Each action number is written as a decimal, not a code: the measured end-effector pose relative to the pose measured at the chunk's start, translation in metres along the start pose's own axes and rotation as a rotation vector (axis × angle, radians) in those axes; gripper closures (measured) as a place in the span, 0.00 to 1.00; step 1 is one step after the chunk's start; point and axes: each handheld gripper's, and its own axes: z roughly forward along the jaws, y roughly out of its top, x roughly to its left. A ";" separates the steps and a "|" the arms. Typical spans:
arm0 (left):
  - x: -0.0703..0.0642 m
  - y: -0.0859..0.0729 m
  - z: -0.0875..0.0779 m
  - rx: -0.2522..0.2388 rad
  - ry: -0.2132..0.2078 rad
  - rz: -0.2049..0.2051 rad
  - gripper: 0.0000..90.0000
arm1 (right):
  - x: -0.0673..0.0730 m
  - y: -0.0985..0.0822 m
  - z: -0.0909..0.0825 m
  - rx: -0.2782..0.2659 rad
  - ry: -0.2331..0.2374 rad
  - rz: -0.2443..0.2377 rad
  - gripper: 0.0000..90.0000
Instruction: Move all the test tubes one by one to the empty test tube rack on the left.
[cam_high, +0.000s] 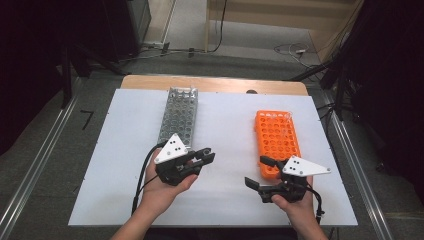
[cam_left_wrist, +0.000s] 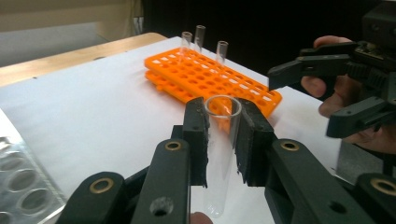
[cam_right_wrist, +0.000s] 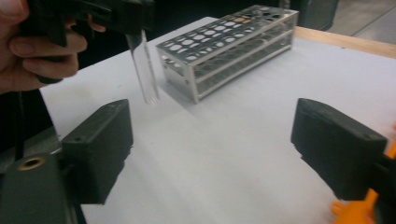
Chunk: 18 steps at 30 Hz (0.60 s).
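Note:
My left gripper (cam_high: 207, 155) is shut on a clear glass test tube (cam_left_wrist: 219, 154), held upright between its black pads just past the near end of the metal rack (cam_high: 179, 116). In the right gripper view the tube (cam_right_wrist: 145, 74) hangs from the left gripper (cam_right_wrist: 126, 18) a little above the white sheet, beside the metal rack (cam_right_wrist: 229, 46). My right gripper (cam_high: 257, 171) stands open and holds nothing, at the near end of the orange rack (cam_high: 277, 137). The orange rack (cam_left_wrist: 210, 79) carries three glass tubes (cam_left_wrist: 200, 35) at its far end. The right gripper (cam_left_wrist: 303, 102) faces the held tube.
A white sheet (cam_high: 225, 125) covers the wooden table (cam_high: 215, 82), with open sheet between the two racks and in front of both grippers. Black stands and cables lie on the floor beyond the table.

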 end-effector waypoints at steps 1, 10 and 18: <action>0.002 0.001 0.000 -0.001 0.006 -0.003 0.84 | -0.004 -0.001 -0.002 -0.003 -0.007 -0.002 0.06; 0.022 0.015 -0.001 -0.013 0.055 0.008 0.84 | -0.027 -0.006 -0.021 -0.009 -0.052 0.018 0.00; 0.042 0.027 0.001 -0.026 0.121 0.029 0.84 | -0.039 -0.009 -0.033 -0.005 -0.094 0.019 0.00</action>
